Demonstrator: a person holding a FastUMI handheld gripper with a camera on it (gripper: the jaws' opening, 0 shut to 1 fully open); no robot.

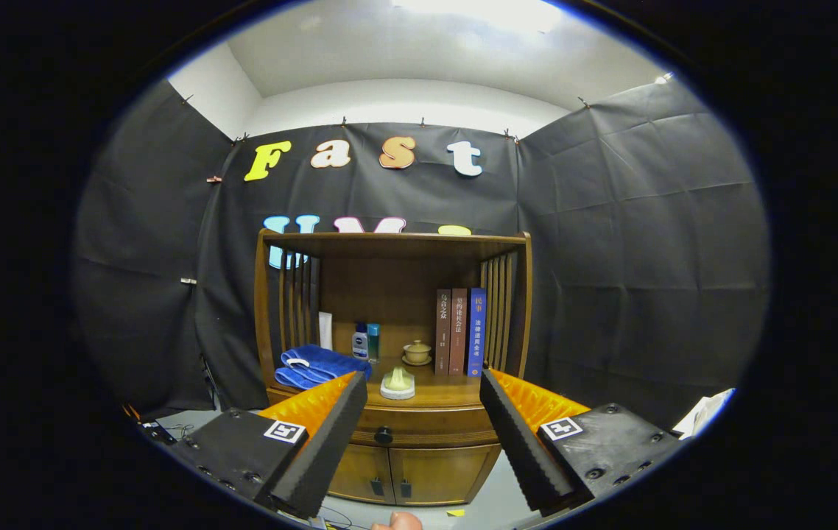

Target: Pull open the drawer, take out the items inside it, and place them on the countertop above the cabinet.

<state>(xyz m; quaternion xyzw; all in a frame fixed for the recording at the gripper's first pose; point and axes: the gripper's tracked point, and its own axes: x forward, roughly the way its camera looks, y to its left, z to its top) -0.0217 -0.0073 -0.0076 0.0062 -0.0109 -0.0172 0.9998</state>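
**Drawer shut, claw spread and lined up on the knob**

A black-cloth booth closes in a wooden cabinet that stands against the far wall, with a white ceiling above. Your gripper hangs in front of it, fingers spread wide and holding nothing; the cabinet front sits in the gap between them.

The drawer lies shut, its front flush under the countertop, and its dark knob sits just right of your left finger. What is inside is hidden. Below it are two closed doors.

On the countertop you can see a folded blue towel at the left, a pale round dish near the front edge, two small bottles and a lidded cup farther back, and three upright books at the right.

This fits two stages: a drawer yet to be pulled, or one emptied and pushed back in, with its items among those on top. The picture does not settle which.

If the drawer is to be opened, my judgement is that you need to:
- centre the knob between the fingers, a little left of where the gap now points
- close in before you shut them, since the cabinet looks well ahead
- pull straight back toward you.

The dish near the front edge is one to mind.
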